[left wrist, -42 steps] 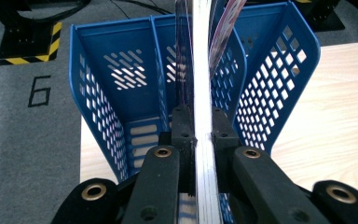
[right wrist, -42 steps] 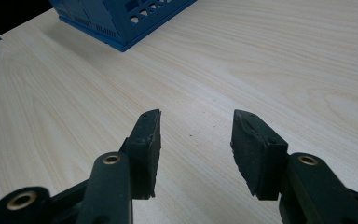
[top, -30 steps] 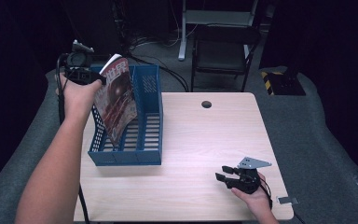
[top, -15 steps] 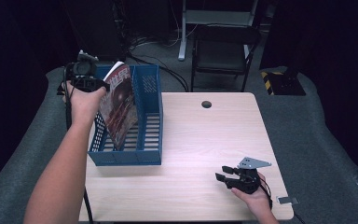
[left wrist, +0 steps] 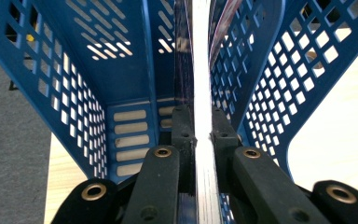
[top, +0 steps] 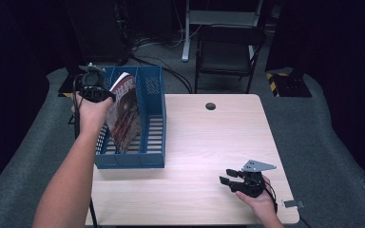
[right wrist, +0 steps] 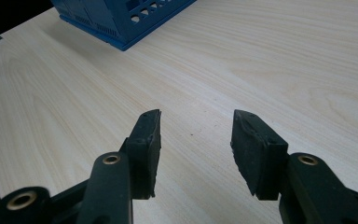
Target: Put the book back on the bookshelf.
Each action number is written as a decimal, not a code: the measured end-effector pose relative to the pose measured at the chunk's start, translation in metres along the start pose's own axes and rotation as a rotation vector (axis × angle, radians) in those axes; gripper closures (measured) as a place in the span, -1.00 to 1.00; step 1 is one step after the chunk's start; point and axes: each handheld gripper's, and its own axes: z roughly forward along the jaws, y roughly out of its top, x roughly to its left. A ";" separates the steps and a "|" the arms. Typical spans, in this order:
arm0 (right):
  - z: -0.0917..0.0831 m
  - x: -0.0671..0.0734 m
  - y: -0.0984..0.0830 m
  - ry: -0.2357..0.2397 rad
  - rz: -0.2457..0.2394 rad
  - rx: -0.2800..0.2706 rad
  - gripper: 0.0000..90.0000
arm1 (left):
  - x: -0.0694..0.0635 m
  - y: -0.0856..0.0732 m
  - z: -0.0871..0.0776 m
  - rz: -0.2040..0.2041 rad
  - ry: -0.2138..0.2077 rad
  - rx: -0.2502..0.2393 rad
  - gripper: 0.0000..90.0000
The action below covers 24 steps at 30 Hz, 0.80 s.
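A magazine [top: 124,113] with a dark red cover stands tilted inside the blue slotted file rack [top: 152,118] on the table's left side. My left gripper [top: 105,96] is shut on the magazine's top edge; in the left gripper view its jaws pinch the white page edges [left wrist: 202,70] between the rack's blue walls [left wrist: 56,84]. My right gripper [top: 224,176] rests low over the wood near the table's front right, open with nothing between its fingers [right wrist: 145,144], which point toward the rack.
The light wooden table [top: 209,142] has a round cable hole [top: 210,106] at its far edge. A black chair [top: 225,54] and cables stand on the grey floor behind. The rack's corner [right wrist: 121,18] lies ahead of the right gripper.
My left hand has come down with the magazine, which now sits deeper and more upright in the rack. The right gripper has stayed where it was.
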 end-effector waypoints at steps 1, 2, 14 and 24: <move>0.000 0.000 0.000 0.000 -0.001 -0.001 0.16 | 0.000 -0.001 0.001 0.001 -0.002 0.006 0.87; 0.000 0.000 0.000 0.000 -0.001 -0.001 0.16 | 0.000 -0.002 0.003 0.005 -0.003 0.011 0.87; 0.001 0.001 0.000 -0.002 -0.004 0.007 0.16 | 0.005 -0.011 0.000 0.020 -0.017 0.018 0.84; 0.002 0.001 0.000 -0.002 -0.005 0.007 0.16 | 0.002 -0.011 -0.006 0.048 -0.035 0.047 0.81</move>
